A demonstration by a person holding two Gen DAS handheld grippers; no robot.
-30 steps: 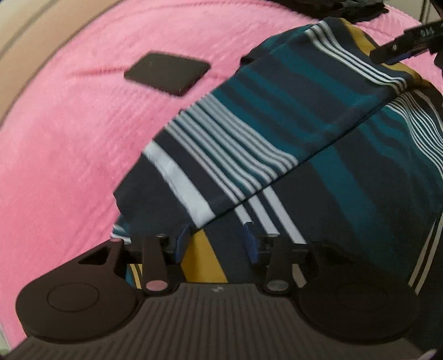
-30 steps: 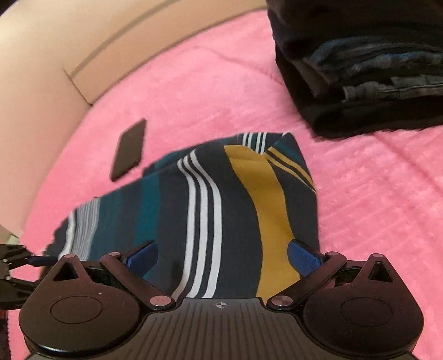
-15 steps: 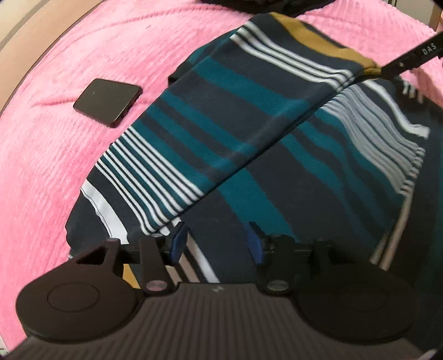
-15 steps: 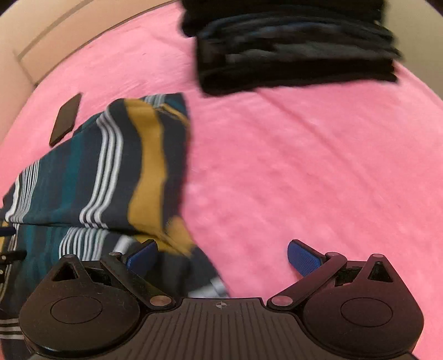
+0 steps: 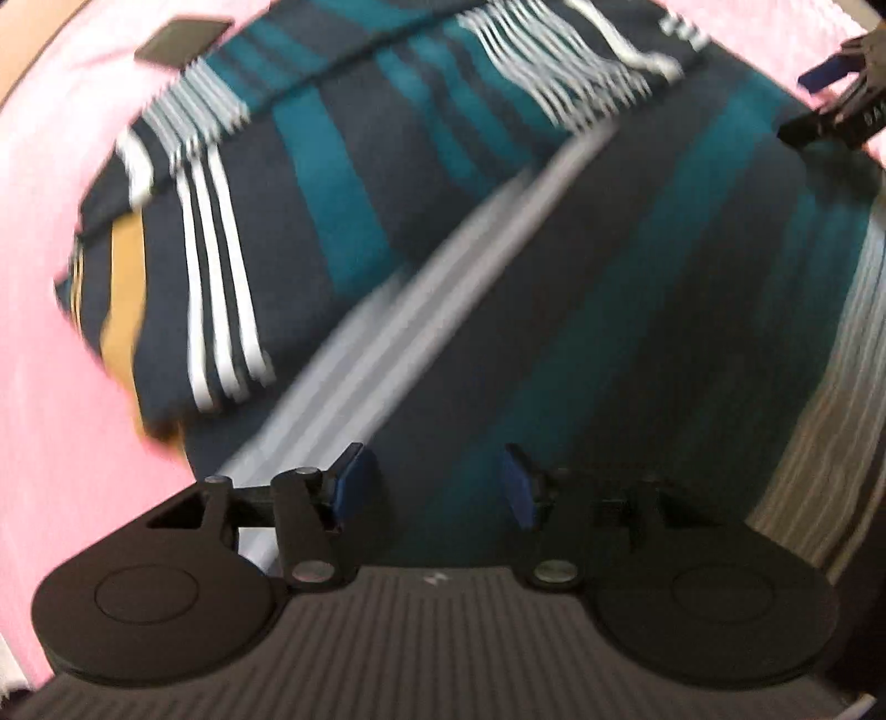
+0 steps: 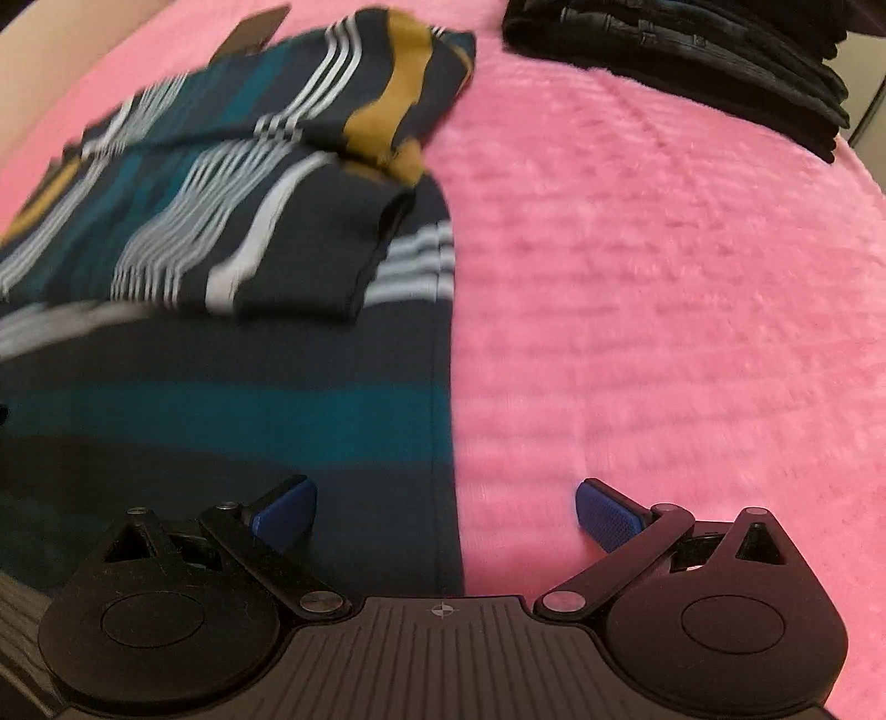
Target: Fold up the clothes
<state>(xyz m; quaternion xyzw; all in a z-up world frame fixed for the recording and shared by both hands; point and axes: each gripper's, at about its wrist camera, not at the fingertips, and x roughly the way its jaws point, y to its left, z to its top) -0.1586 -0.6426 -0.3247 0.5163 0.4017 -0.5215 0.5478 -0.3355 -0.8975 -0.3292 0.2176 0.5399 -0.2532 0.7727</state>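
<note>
- Where the pink blanket (image 6: 664, 277) covers the surface, a striped garment (image 6: 221, 360) lies spread on its left part, one sleeve folded across the body.
- At far left, a dark flat phone-like object (image 5: 183, 39) sits on the blanket just past the garment.
- Left gripper (image 5: 437, 487) hangs over the garment, jaws apart, nothing between them.
- Right gripper (image 6: 446, 512) straddles the garment's right edge, jaws wide and empty.
- At upper right, a stack of dark folded clothes (image 6: 692, 50) rests, apart from the garment.

Pink blanket (image 6: 664, 277), beige wall (image 6: 72, 33)
</note>
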